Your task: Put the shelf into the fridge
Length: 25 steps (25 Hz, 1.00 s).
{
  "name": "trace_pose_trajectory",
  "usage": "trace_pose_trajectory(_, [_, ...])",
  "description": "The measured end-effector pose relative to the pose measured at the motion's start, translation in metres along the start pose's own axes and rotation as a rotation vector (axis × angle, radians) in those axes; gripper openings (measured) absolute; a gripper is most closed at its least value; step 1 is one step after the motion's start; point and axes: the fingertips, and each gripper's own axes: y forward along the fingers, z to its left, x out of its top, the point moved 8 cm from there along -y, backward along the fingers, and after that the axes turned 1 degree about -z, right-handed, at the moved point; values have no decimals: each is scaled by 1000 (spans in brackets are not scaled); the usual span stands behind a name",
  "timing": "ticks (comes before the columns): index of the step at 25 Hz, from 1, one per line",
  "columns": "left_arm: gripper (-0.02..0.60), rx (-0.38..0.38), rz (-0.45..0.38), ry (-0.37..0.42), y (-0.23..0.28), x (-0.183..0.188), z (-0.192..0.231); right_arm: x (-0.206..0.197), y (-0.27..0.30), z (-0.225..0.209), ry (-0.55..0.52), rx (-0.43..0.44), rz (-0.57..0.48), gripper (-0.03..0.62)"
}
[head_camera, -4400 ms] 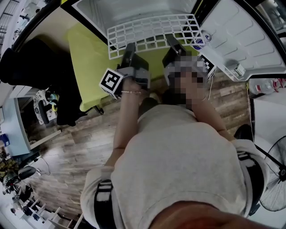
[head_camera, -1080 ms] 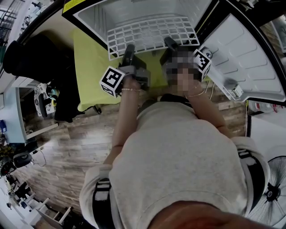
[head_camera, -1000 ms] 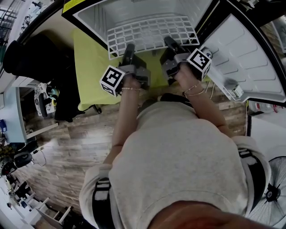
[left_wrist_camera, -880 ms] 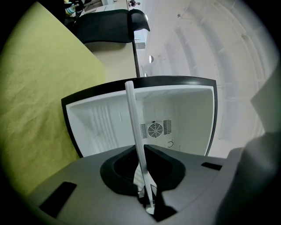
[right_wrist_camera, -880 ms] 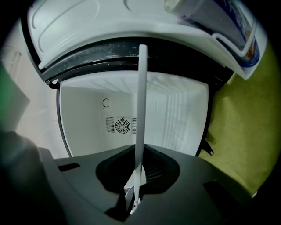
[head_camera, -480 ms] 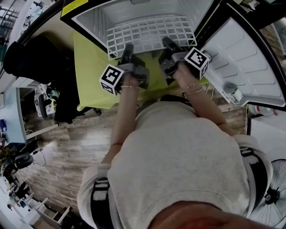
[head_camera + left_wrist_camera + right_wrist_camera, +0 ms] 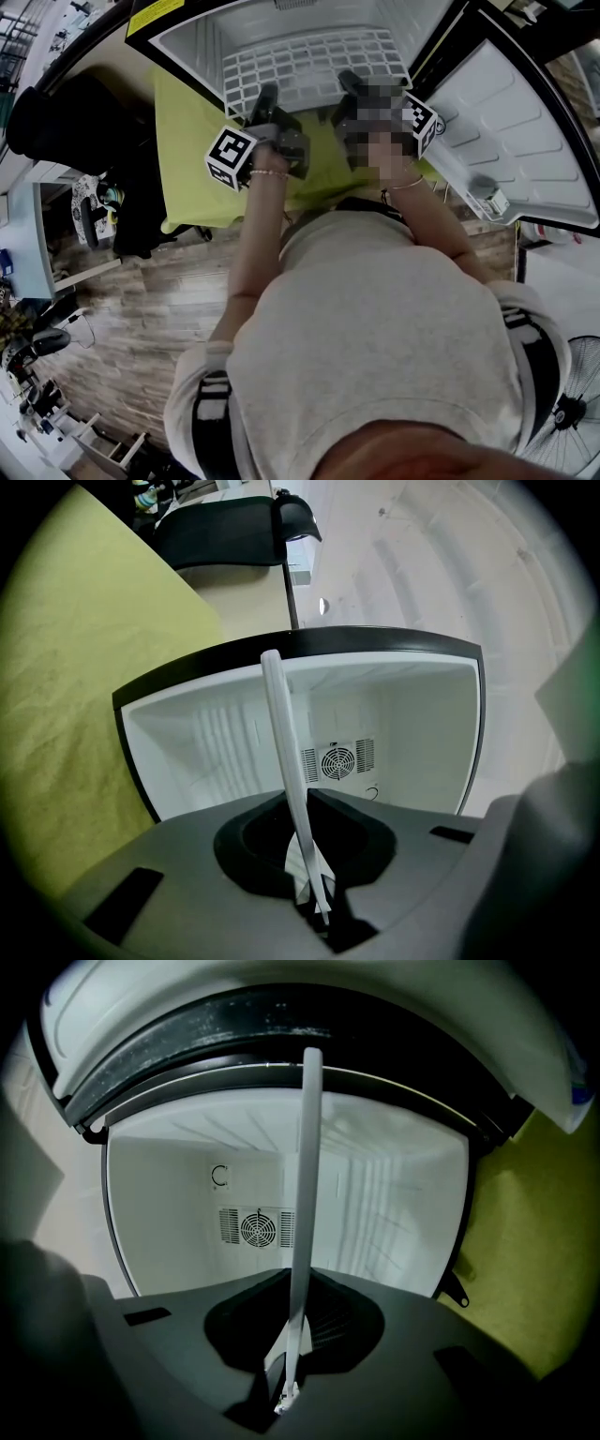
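Observation:
A white wire shelf (image 7: 314,67) lies level, most of it inside the open fridge (image 7: 234,23). My left gripper (image 7: 265,101) is shut on its near edge at the left. My right gripper (image 7: 349,89) is shut on the near edge at the right. In the left gripper view the shelf (image 7: 286,752) shows edge-on as a thin white bar running from the left gripper (image 7: 319,907) into the white fridge cavity (image 7: 394,724). In the right gripper view the shelf (image 7: 305,1204) rises edge-on from the right gripper (image 7: 286,1391) toward the back wall fan grille (image 7: 253,1227).
The fridge door (image 7: 516,122) stands open at the right, with a door bin (image 7: 487,192). A yellow-green cloth (image 7: 192,141) covers the surface under the fridge. A dark chair (image 7: 66,122) stands left, a fan (image 7: 572,412) at lower right on the wooden floor (image 7: 141,309).
Both grippers have pushed forward with the shelf, which now reaches deeper into the fridge than a second ago. 4.4 s ago most of it was outside the opening.

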Motion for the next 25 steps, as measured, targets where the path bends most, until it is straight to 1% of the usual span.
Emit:
trace_pose_trajectory(6, [54, -11, 8, 6, 0, 1, 8, -2, 1, -8, 7, 12, 6, 28])
trace_pose_trajectory(11, [56, -16, 3, 27, 5, 1, 10, 1, 6, -10, 9, 15, -1, 28])
trace_pose_trajectory(13, [55, -17, 11, 19, 7, 1, 11, 1, 6, -10, 9, 14, -7, 29])
trace_pose_trajectory(18, [57, -14, 23, 38, 7, 3, 8, 1, 7, -12, -12, 37, -18, 32])
trace_pose_trajectory(21, [52, -24, 15, 22, 5, 1, 9, 1, 7, -13, -18, 48, -33, 34])
trace_pose_trajectory(23, [51, -23, 12, 12, 4, 0, 9, 0, 7, -11, -24, 39, -47, 31])
trace_pose_trajectory(25, [50, -17, 18, 19, 3, -2, 8, 0, 5, -10, -31, 30, -56, 34])
